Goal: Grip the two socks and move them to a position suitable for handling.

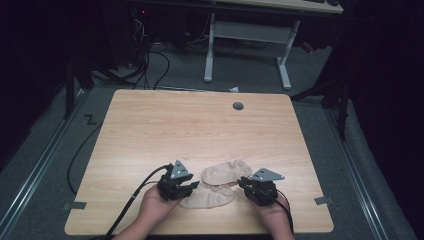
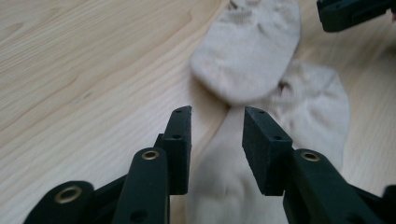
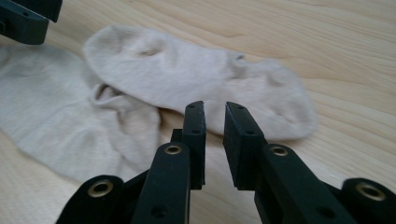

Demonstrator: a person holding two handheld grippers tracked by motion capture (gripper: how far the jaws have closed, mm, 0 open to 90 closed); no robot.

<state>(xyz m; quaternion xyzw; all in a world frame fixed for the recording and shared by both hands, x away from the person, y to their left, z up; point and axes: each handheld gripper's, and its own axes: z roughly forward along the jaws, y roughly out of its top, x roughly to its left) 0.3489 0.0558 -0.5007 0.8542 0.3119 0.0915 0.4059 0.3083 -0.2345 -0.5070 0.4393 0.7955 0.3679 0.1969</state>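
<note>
I had the left gripper [image 2: 217, 133] and right gripper [image 3: 215, 126] both unclenched, gripping nothing, flanking the two beige socks [image 1: 220, 184] lying overlapped near the table's [image 1: 200, 125] front edge

High view: fixed overhead, facing forward and down over the whole table [image 1: 150, 125], both tongs low in frame. Left gripper view rides low behind the left tongs [image 2: 217, 135], close over the socks [image 2: 252, 60]; right gripper view sits likewise behind the right tongs [image 3: 215, 135]. Both share the socks between the tongs.
</note>
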